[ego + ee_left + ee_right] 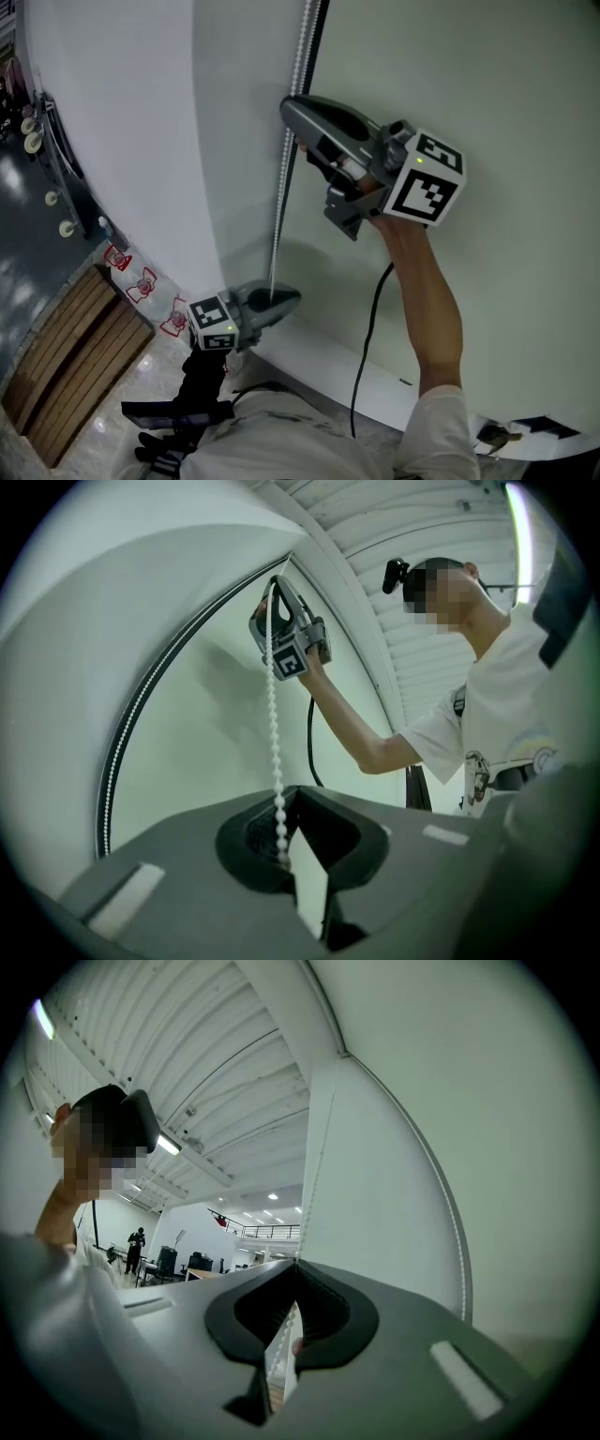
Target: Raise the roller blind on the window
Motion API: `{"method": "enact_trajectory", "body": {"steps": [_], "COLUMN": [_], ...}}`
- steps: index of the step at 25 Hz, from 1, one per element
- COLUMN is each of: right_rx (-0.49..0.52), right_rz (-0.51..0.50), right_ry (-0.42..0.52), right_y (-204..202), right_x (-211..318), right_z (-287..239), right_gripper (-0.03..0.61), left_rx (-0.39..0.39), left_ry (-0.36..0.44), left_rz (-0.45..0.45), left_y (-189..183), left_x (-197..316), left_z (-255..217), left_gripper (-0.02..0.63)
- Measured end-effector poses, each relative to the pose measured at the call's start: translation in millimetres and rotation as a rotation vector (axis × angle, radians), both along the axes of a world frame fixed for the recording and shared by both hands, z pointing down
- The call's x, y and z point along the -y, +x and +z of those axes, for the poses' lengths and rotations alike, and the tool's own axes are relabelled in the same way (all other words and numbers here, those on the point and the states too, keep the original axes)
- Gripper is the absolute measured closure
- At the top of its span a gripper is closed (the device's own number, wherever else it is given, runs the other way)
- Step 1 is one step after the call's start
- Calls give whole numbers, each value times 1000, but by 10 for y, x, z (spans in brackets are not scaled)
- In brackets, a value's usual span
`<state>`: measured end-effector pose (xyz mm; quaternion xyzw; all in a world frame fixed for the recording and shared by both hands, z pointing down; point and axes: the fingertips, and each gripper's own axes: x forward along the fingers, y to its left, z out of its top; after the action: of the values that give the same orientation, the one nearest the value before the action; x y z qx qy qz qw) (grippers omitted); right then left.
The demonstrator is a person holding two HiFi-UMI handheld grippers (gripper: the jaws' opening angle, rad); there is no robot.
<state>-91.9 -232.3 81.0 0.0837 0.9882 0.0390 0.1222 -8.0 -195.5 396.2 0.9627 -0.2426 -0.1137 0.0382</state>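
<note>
Right tongs [293, 131], upper centre, and left tongs [284, 303], lower centre, both pinch chain [278, 225]: probably light, limp, slippery; grip across beads.

The blind [122, 141] hangs flat just left of the bead chain [277, 225], and the bare wall [506, 84] stands at its right, so open room lies only in front of them, toward the person. Of the chain, the stretch between the 2 grippers is free: the right gripper [291, 111] above, the left gripper [292, 300] below. A black cable [367, 328] hangs beside the right forearm, across the space before the wall. A white band [319, 361] at the wall's foot lies just under the left gripper.
</note>
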Motion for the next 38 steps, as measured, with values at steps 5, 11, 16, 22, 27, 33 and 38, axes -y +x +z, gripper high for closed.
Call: {"method": "enact_trajectory", "body": {"steps": [5, 11, 16, 22, 27, 33, 38], "right_rx": [-21, -70, -106, -131, -153, -226, -226], "right_rz": [0, -1, -6, -11, -19, -31, -54], "right_ry": [-18, -31, -56, -93, -106, -136, -200], "right_y": [28, 33, 57, 101, 94, 83, 135], "right_x": [-26, -91, -142, -203, -247, -333, -352], "right_z": [199, 497, 792, 1151, 1360, 1788, 1976], "right_gripper": [572, 574, 574, 574, 574, 574, 574], "left_rx": [4, 5, 6, 5, 9, 8, 10], "left_ry": [-2, 4, 8, 11, 9, 12, 12], "left_rz": [0, -3, -7, -13, -22, -28, -32], "left_y": [0, -22, -41, -95, -136, -145, -177], "left_x": [5, 17, 14, 13, 33, 17, 37], "left_z": [-8, -23, -44, -50, -50, -55, -66], "left_gripper": [615, 615, 615, 615, 615, 615, 615]}}
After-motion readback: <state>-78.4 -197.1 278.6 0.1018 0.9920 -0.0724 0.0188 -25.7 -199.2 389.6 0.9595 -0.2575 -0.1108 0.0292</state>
